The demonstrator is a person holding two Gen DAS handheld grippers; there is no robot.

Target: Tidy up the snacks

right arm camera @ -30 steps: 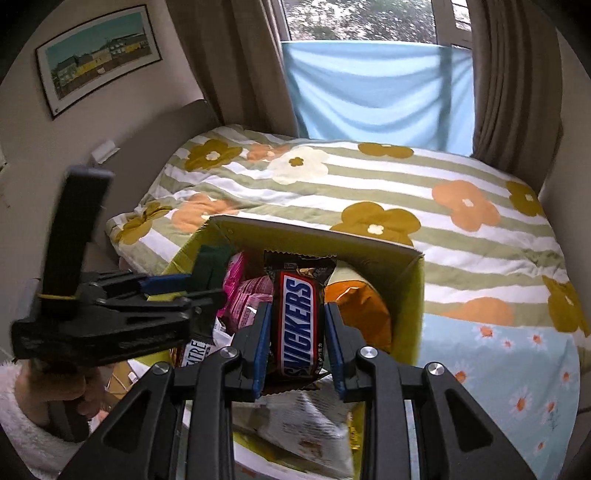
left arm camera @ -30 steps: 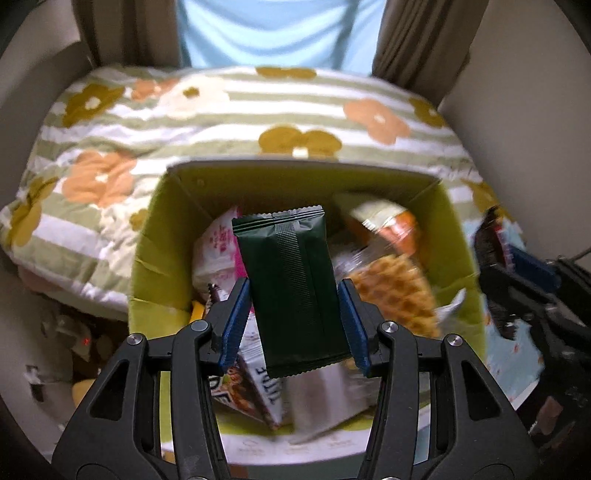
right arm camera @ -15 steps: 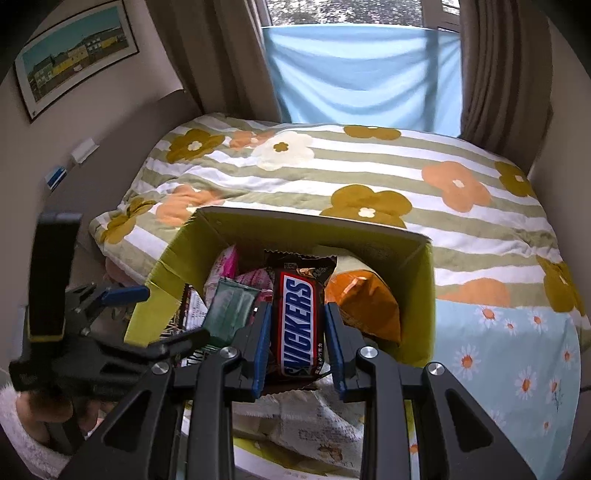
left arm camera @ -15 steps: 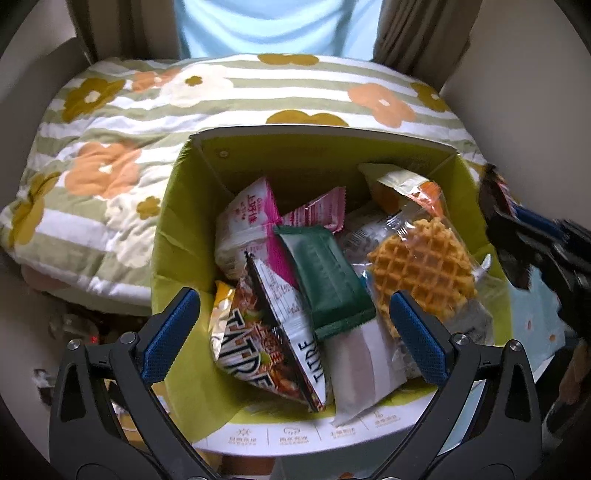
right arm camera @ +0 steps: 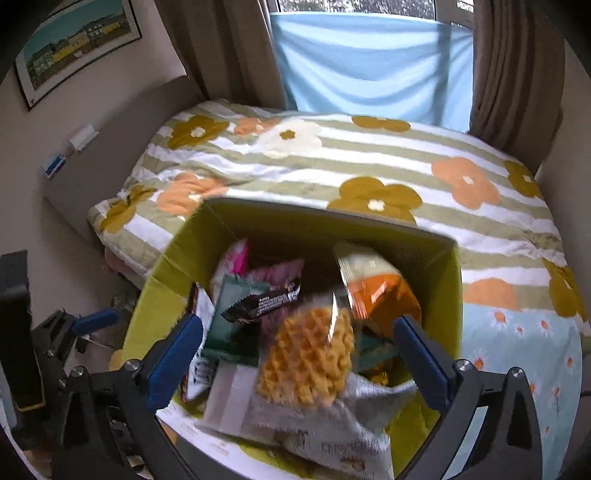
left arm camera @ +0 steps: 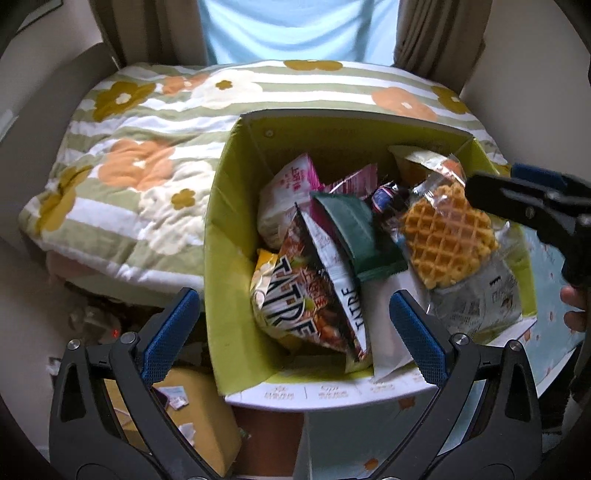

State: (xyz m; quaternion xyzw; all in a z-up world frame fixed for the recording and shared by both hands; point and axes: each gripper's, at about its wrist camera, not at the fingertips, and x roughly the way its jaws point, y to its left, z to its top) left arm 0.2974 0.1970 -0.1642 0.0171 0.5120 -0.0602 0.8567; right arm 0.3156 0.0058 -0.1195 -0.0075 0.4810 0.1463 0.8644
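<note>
Pretty clearly a bedroom in someone's home from where I'm sitting: there's a bed (right arm camera: 369,166) with a striped, flowery duvet (left arm camera: 147,155) taking up most of the view, brown curtains (right arm camera: 513,74) around a window (right arm camera: 354,5) with a light blue cloth (right arm camera: 369,62) draped over it. Framed picture (right arm camera: 74,40) on the wall too, plus a bit of clutter on the floor (left arm camera: 92,317) beside the bed.

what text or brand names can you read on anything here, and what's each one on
"TATRE" on the face of the snack bag at the box's near left.
"TATRE" again on that bag's white side edge.
Pink packet: print too distorted to read.
Dark bar wrapper: white print blurred.
Box front flap: small labels, too small to read.
Newsprint-pattern bag: illegible.
</note>
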